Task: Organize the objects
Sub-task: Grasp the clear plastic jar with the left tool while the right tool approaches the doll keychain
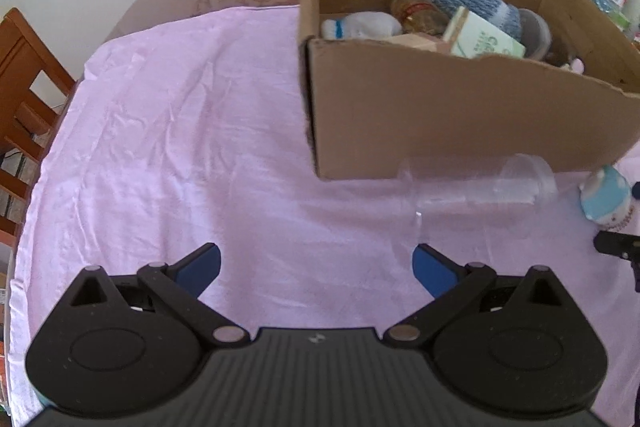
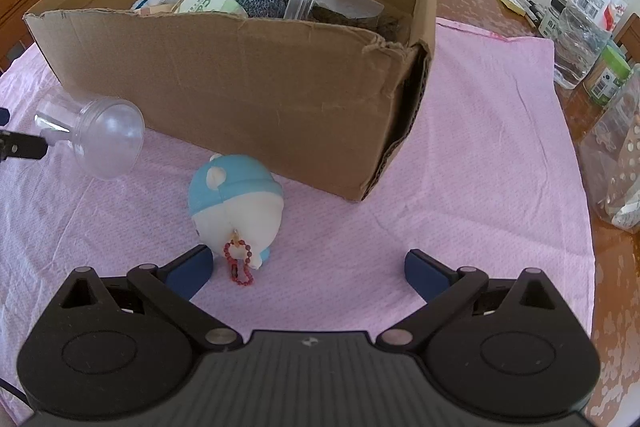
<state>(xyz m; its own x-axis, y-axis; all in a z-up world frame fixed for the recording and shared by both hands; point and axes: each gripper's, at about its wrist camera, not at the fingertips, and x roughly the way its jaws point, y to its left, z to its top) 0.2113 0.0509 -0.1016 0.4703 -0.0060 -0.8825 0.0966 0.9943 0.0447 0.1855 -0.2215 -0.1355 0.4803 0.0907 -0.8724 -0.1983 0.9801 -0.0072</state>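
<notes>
Organizing partly done. The cardboard box [image 2: 240,75] on the tabletop's pink cloth [image 1: 180,127] already holds several items. A clear plastic cup [image 2: 108,137] and a blue plush toy [image 2: 236,201] still lie outside, just beside it. Left tongs [image 1: 316,267] and right tongs [image 2: 308,269] both stand spread, empty.

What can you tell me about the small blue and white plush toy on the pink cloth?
The small blue and white plush toy is a soft, rounded stuffed figure with a light blue top, a white lower body and a small white ear. A red bead chain hangs from it. It sits on the pink cloth just in front of the cardboard box, apart from the clear plastic cup. The open right gripper has one fingertip right beside it; contact is unclear.
</notes>
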